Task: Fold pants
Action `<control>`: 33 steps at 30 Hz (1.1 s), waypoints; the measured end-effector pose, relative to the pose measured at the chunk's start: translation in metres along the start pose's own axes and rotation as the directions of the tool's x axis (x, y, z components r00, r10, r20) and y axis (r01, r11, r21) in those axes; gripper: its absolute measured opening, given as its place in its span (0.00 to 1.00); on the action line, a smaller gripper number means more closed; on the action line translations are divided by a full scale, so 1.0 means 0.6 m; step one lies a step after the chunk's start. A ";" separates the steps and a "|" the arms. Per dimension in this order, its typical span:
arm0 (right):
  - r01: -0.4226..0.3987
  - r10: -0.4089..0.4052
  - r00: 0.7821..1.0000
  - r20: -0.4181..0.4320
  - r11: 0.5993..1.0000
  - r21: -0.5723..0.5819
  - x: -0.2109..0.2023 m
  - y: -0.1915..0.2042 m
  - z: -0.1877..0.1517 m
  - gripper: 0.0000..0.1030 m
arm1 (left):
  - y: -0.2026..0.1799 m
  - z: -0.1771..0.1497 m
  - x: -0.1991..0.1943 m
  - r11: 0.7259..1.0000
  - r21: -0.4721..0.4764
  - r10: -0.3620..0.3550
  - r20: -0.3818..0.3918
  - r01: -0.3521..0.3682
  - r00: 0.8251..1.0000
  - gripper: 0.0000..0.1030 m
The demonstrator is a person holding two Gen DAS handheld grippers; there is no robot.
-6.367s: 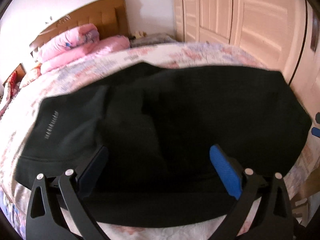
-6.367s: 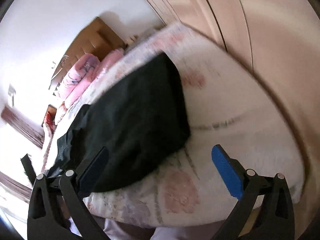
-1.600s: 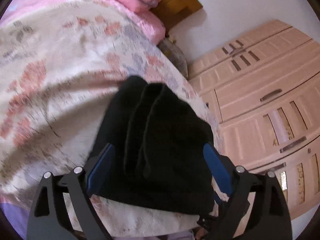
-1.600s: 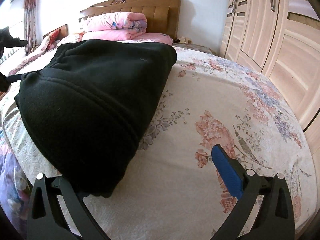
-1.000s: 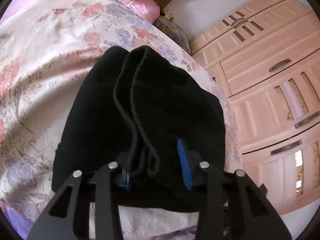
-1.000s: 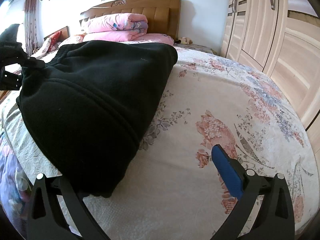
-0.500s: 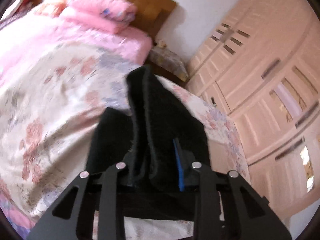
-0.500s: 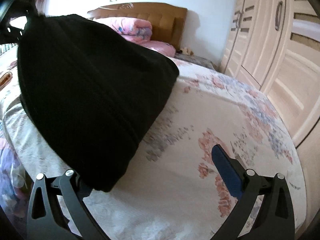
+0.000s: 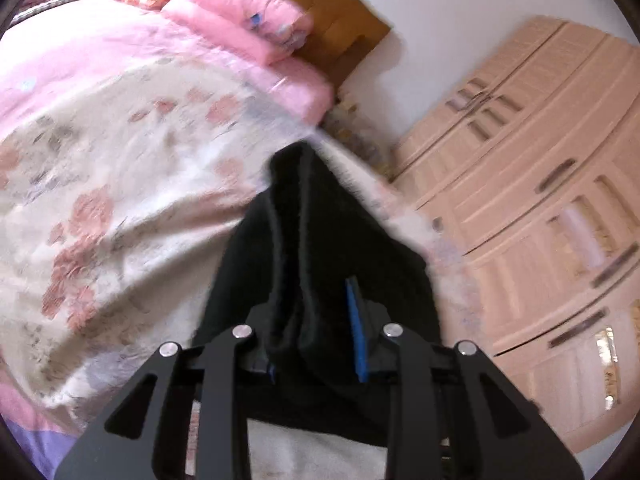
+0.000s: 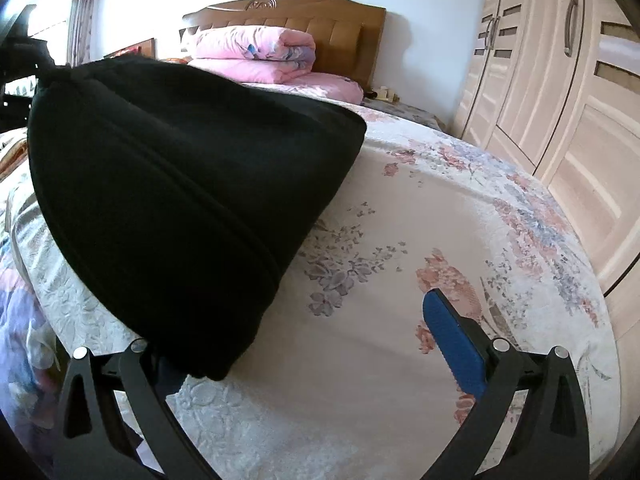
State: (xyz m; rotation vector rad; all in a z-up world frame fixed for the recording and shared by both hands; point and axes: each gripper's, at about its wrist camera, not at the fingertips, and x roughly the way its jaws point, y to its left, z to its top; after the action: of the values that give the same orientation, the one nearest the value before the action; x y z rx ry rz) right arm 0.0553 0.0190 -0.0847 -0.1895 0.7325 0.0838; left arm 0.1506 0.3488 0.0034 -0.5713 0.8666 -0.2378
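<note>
The black pants (image 10: pixel 180 184) lie folded on the floral bedspread (image 10: pixel 440 216). My left gripper (image 9: pixel 316 336) is shut on one end of the pants (image 9: pixel 304 240) and holds that end up off the bed. In the right wrist view the raised end peaks at the far left, by the left gripper (image 10: pixel 24 64). My right gripper (image 10: pixel 304 336) is open and empty, low over the bed's near edge, with its left finger hidden under the near end of the pants.
A pink folded quilt (image 10: pixel 256 48) and pillows lie by the wooden headboard (image 10: pixel 320 12). A pale wardrobe (image 10: pixel 560 92) stands along the right side of the bed. The bed's right half is bare bedspread.
My left gripper closed on the end of the pants and lifted it off the bed, so the fabric now rises in a ridge. My right gripper stayed open and nearly still.
</note>
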 end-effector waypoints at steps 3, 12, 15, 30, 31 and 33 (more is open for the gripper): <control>-0.013 0.013 1.000 -0.008 1.000 -0.004 0.007 0.000 -0.004 0.96 | 0.079 -0.030 0.058 0.991 -0.130 -0.045 -0.048 0.039 0.998 0.28; -0.280 0.280 0.960 0.027 0.960 -0.010 -0.056 -0.038 -0.001 0.96 | 0.000 -0.042 -0.070 0.894 -0.041 0.438 0.292 -0.446 0.850 0.75; -0.370 0.361 0.924 0.127 0.927 0.057 -0.084 -0.078 0.019 0.96 | -0.093 -0.078 -0.118 0.871 0.105 0.393 0.437 -0.480 0.809 0.80; -0.413 0.412 0.907 -0.090 0.911 0.000 0.035 -0.001 0.050 0.96 | -0.133 -0.206 0.066 0.825 0.476 0.257 0.165 -0.305 0.952 0.99; -0.414 0.412 0.907 -0.086 0.910 -0.008 0.027 -0.003 0.051 0.96 | -0.134 -0.202 0.067 0.826 0.475 0.262 0.155 -0.305 0.952 0.98; -0.425 0.423 0.904 -0.053 0.905 -0.028 0.006 -0.010 0.058 0.96 | -0.139 -0.189 0.043 0.845 0.444 0.256 0.153 -0.298 0.954 0.98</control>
State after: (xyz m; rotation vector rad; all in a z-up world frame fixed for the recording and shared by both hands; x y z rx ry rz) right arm 0.0817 0.0201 -0.0607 -0.0651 0.8095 0.5126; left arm 0.0818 0.2261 -0.0245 -0.0034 0.7607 -0.1450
